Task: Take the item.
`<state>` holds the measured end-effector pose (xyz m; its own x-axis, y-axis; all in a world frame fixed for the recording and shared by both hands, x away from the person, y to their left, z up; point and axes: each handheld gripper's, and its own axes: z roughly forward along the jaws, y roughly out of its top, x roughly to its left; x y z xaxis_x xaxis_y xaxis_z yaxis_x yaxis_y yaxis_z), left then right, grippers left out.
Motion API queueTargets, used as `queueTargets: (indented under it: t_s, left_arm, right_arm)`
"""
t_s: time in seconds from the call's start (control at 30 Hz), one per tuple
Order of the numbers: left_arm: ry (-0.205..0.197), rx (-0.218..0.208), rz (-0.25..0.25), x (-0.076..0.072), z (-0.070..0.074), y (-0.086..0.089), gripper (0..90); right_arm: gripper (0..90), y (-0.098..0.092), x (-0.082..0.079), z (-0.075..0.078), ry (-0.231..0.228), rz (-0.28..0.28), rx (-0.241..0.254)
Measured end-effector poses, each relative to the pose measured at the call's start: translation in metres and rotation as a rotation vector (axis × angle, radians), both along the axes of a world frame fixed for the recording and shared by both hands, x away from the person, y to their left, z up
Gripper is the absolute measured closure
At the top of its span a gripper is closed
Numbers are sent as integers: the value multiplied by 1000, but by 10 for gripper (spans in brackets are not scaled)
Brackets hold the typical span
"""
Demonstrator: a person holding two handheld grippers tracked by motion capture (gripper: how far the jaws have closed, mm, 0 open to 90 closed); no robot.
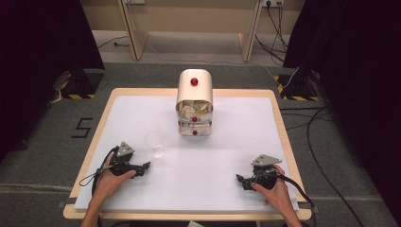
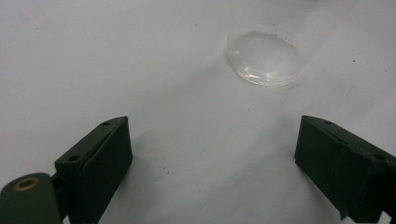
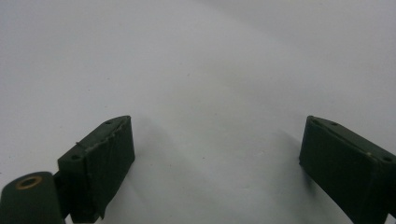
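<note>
Clear plastic catches my eye first from the high view: a see-through cup (image 1: 155, 143) stands upright on the white surface (image 1: 227, 142), and I can make out nothing inside it. Behind it, at the middle of the far edge, sits a cream drawer cabinet (image 1: 195, 102) with a rounded top and red knobs; its stacked drawers show pale, crumpled-looking contents through their fronts, but I can't say what they are. My left hand-held gripper (image 1: 145, 165) rests low on the near left of the surface, tips aimed toward the middle, with the cup just beyond and near them but apart. My right hand-held gripper (image 1: 239, 178) lies on the near right, tips pointing inward too, well apart from the cup and cabinet. Each has a hand wrapped round it.

Over to the left gripper view: the left hand-held gripper (image 2: 212, 154) has its two black jaws spread wide, bare white surface between them, pinching nothing. Ahead and slightly right, I see the cup (image 2: 265, 58) as a round transparent base on the surface, clear of both jaws.

Now the right gripper view: the right hand-held gripper (image 3: 217, 156) is spread just as wide, nothing gripped, plain white surface under and ahead of the jaws.
</note>
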<state>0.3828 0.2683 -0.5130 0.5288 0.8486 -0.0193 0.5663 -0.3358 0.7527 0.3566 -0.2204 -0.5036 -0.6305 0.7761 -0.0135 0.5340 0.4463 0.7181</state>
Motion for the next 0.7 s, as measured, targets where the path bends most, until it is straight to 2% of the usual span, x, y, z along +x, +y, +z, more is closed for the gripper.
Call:
queueTargets:
  t_s: [0.37, 0.47, 0.57, 0.6, 0.63, 0.67, 0.7]
  left_arm:
    - [0, 1, 0, 0, 0, 0, 98]
    - [1, -2, 1, 0, 0, 0, 98]
    - [1, -1, 1, 0, 0, 0, 98]
    - [0, -1, 1, 0, 0, 0, 98]
    - [0, -1, 1, 0, 0, 0, 98]
    - [0, -1, 1, 0, 0, 0, 98]
    - [0, -1, 1, 0, 0, 0, 98]
  right_arm:
    - [111, 0, 0, 0, 0, -3, 0]
    - [182, -2, 1, 3, 2, 4, -1]
    - [154, -5, 1, 6, -36, -6, 12]
    - [171, -5, 0, 7, -53, -1, 21]
    - [171, -5, 0, 7, -53, -1, 21]
    - [175, -5, 0, 10, -76, 14, 54]
    - [175, -5, 0, 10, -76, 14, 54]
